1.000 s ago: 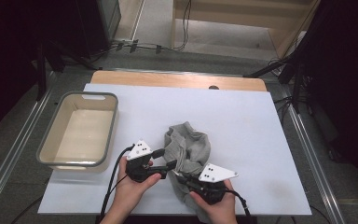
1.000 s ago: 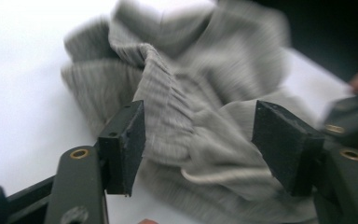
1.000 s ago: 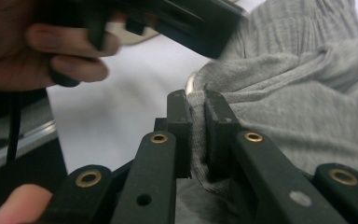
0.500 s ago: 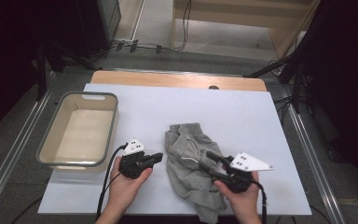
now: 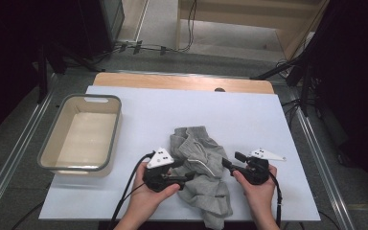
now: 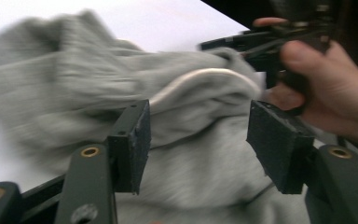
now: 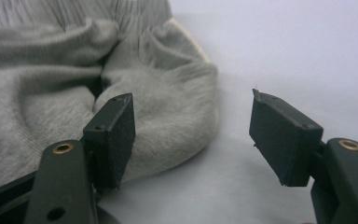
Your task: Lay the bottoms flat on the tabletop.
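High view: the grey garment (image 5: 199, 167) lies crumpled on the white table (image 5: 182, 110), slightly toward the near edge, its long axis running from about 11 o'clock down to 5 o'clock. The left gripper (image 5: 184, 178) sits at the cloth's 8 o'clock side, its tips over the fabric, and is the nearer of the two. The right gripper (image 5: 230, 163) lies at 3 o'clock of the heap, tips just at its edge.

Both pairs of jaws have just been opening and now stand apart. In the left gripper view the fabric lies behind and between the pads, unpinched; in the right gripper view one pad is in front of the fold, the other over bare table.

An empty tub (image 5: 57, 158) stands at 9 o'clock, well apart. No brand, label or writing is legible.
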`<control>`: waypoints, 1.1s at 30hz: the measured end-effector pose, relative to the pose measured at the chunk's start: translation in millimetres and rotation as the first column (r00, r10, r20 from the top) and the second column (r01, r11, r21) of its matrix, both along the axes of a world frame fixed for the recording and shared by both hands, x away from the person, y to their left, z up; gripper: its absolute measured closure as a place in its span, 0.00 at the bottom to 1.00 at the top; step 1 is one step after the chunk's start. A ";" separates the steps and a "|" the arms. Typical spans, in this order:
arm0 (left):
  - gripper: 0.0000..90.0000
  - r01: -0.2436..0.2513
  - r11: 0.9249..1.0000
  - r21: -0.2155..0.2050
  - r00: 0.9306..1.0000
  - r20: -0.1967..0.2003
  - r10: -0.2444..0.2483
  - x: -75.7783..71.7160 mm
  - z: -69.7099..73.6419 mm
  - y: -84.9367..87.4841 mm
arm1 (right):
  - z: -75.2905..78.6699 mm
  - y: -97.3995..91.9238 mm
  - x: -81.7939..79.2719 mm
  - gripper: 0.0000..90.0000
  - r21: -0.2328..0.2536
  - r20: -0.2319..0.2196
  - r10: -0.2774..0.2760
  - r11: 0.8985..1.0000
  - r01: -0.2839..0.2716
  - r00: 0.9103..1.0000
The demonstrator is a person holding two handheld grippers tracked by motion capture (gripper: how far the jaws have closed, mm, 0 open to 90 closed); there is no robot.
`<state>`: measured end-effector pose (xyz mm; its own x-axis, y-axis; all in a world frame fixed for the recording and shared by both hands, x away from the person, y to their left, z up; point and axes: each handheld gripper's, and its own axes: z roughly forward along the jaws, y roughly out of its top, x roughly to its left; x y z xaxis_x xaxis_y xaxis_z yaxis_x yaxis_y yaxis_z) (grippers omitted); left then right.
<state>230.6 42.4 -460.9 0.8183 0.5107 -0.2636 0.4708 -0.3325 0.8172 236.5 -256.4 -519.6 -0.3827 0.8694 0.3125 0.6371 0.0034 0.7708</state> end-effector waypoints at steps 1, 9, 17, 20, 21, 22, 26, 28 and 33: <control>0.41 0.011 1.000 0.009 1.000 0.000 -0.011 -1.0 -1.3 -6.1 | -2.0 3.1 0.9 0.33 -0.011 -0.008 0.006 1.000 -0.006 1.000; 0.34 -0.002 0.998 0.062 1.000 -0.003 0.003 1.1 -14.1 -37.1 | -7.1 11.6 5.3 0.64 0.013 -0.086 0.092 0.996 -0.091 0.992; 0.42 -0.030 0.999 0.019 0.999 0.019 0.030 2.3 -11.3 -32.2 | -2.0 39.1 -5.4 0.92 0.066 -0.041 0.256 0.965 -0.253 0.966; 0.65 -0.027 1.000 -0.012 0.999 0.033 0.028 2.0 -6.2 -20.3 | 6.0 49.8 -11.6 0.93 0.048 0.014 0.279 0.959 -0.280 0.960; 0.76 -0.025 0.999 -0.023 0.999 0.041 0.026 1.2 -4.2 -16.2 | 9.2 51.4 -13.2 0.93 0.043 0.031 0.280 0.959 -0.281 0.960; 0.86 -0.025 0.999 -0.024 0.999 0.047 0.027 0.8 -2.2 -12.1 | 12.1 51.7 -14.4 0.93 0.041 0.050 0.281 0.958 -0.283 0.958; 0.95 -0.018 0.999 -0.039 0.998 0.054 0.020 1.3 4.7 5.5 | 25.7 41.4 -18.3 0.94 0.058 0.125 0.250 0.964 -0.258 0.960; 0.96 -0.019 0.999 -0.045 0.998 0.054 0.021 1.9 7.2 13.8 | 33.0 31.4 -20.0 0.94 0.059 0.152 0.221 0.971 -0.232 0.963; 0.96 -0.042 0.996 -0.083 0.998 0.048 0.046 5.4 14.8 30.6 | 43.9 7.3 -21.6 0.94 0.040 0.185 0.163 0.984 -0.174 0.969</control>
